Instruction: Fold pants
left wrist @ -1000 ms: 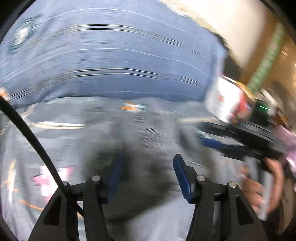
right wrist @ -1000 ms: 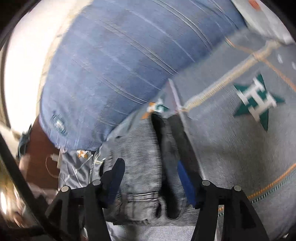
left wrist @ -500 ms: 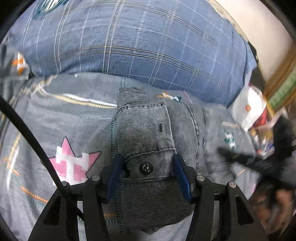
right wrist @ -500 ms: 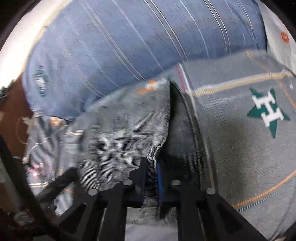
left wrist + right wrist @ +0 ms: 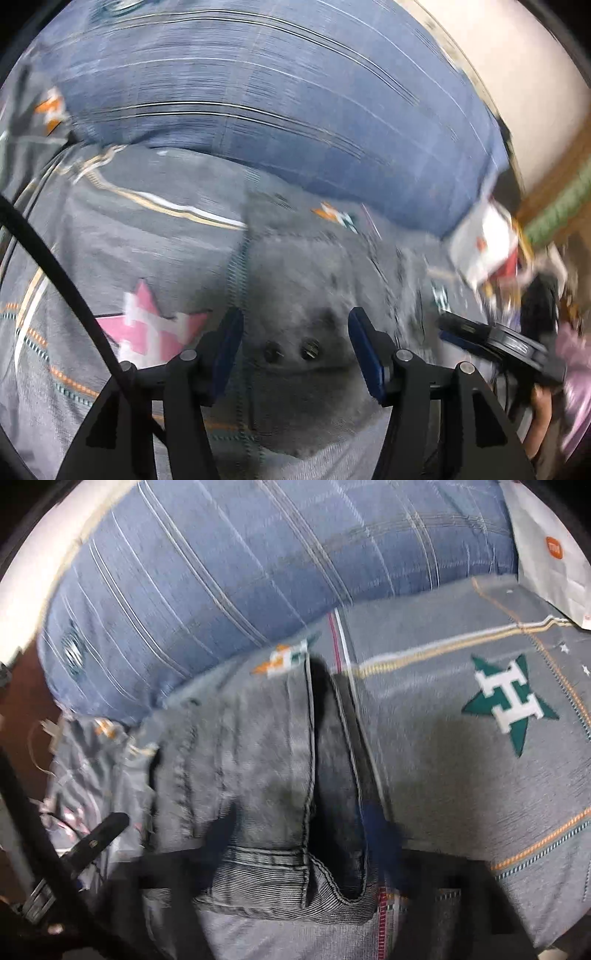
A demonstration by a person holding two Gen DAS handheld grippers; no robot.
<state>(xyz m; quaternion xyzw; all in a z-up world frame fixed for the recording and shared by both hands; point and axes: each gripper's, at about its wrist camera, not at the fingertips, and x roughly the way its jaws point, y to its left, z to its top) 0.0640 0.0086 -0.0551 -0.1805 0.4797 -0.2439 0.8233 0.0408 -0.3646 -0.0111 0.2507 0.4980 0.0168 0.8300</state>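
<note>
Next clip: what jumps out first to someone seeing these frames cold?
The grey denim pants, folded into a bundle, lie mid-frame on the grey bedsheet with its green star emblem. Behind them bulges a big blue plaid pillow. The right gripper straddles the bundle, jaws just opened.

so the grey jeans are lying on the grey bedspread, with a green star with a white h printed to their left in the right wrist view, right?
Not quite: in the right wrist view the green star lies right of the grey jeans, not left. The jeans do lie on the grey bedspread.
</note>
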